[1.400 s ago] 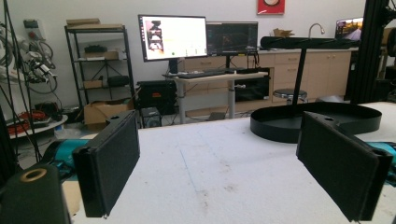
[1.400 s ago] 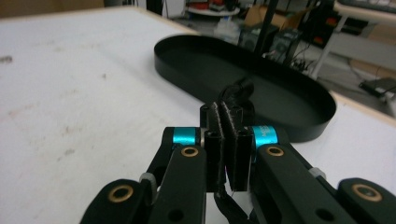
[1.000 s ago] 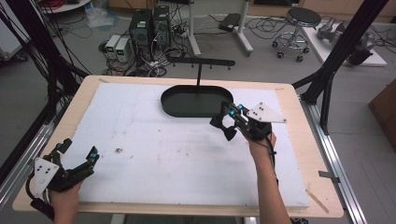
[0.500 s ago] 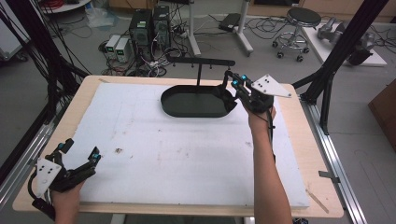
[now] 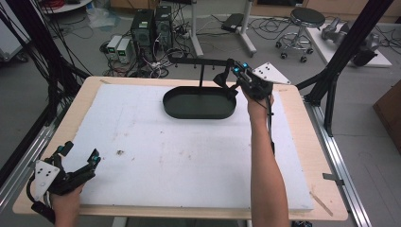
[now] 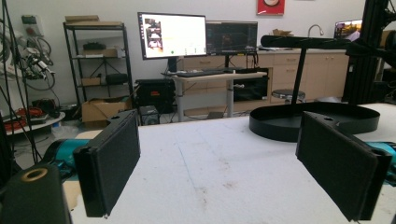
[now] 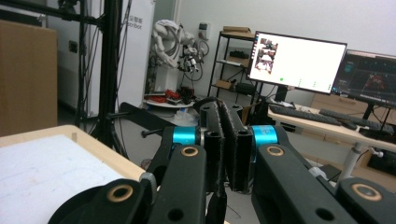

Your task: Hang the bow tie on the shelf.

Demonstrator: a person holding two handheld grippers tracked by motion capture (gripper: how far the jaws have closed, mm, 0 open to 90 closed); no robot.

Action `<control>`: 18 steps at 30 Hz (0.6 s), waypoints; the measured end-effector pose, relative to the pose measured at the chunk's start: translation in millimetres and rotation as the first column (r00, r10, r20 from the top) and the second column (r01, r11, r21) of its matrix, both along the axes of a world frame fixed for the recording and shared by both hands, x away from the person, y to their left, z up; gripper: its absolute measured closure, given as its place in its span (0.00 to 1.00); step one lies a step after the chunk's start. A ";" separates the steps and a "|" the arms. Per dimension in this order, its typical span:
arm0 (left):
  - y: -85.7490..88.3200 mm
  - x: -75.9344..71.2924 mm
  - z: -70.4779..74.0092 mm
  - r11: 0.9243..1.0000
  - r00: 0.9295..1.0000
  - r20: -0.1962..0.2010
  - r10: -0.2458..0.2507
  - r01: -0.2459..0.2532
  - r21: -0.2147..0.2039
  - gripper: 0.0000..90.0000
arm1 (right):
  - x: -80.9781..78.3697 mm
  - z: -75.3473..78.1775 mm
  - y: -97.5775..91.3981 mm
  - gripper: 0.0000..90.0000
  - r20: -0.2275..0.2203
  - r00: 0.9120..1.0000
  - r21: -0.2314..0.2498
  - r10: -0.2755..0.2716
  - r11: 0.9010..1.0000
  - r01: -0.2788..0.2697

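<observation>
Item: black oval metal tray (image 5: 199,105) with an upright post and a black horizontal crossbar (image 5: 201,62), a T-shaped stand. It is sitting at the far middle of the white foam-covered worktop (image 5: 189,156); it is also showing in the left tool's view (image 6: 314,122), far right.

Right tool (image 5: 230,75): hovering at the right end of the crossbar, above the tray's far right rim. In its own view the jaws are pressing together (image 7: 228,149), closed. Whether anything thin is pinched between them, I cannot tell.

Left tool (image 5: 79,156): resting at the near left corner of the worktop, well apart from the tray. Its jaws are standing wide open (image 6: 233,163) with nothing between them.

Step in hand, as judged: the right tool is working at the crossbar's end, either reaching or pressing there.

Next move, as judged: parting the right jaws and aligning them around the bar before closing, since the bar is thin and the stand could tip.
</observation>
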State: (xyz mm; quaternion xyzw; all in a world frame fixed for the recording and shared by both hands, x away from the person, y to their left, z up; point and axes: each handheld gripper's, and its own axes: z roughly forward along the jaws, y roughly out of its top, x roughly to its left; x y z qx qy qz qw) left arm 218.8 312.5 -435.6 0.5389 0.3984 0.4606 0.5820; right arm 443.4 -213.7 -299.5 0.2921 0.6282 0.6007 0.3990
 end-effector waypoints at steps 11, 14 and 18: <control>-0.2 1.8 -1.4 1.000 1.000 -0.003 -0.002 0.002 -0.008 0.16 | 37.7 -17.1 -4.7 0.97 -0.027 0.999 -0.005 -0.042 0.999 0.042; 0.0 2.6 -1.7 1.000 1.000 -0.003 -0.003 0.002 -0.009 0.16 | 45.4 -21.6 -4.8 0.97 -0.032 0.999 -0.006 -0.041 0.999 0.041; 1.3 3.5 -1.8 1.000 1.000 -0.001 0.002 -0.002 -0.015 0.16 | 53.1 -26.5 -1.9 0.97 -0.045 0.998 -0.011 -0.048 0.999 0.047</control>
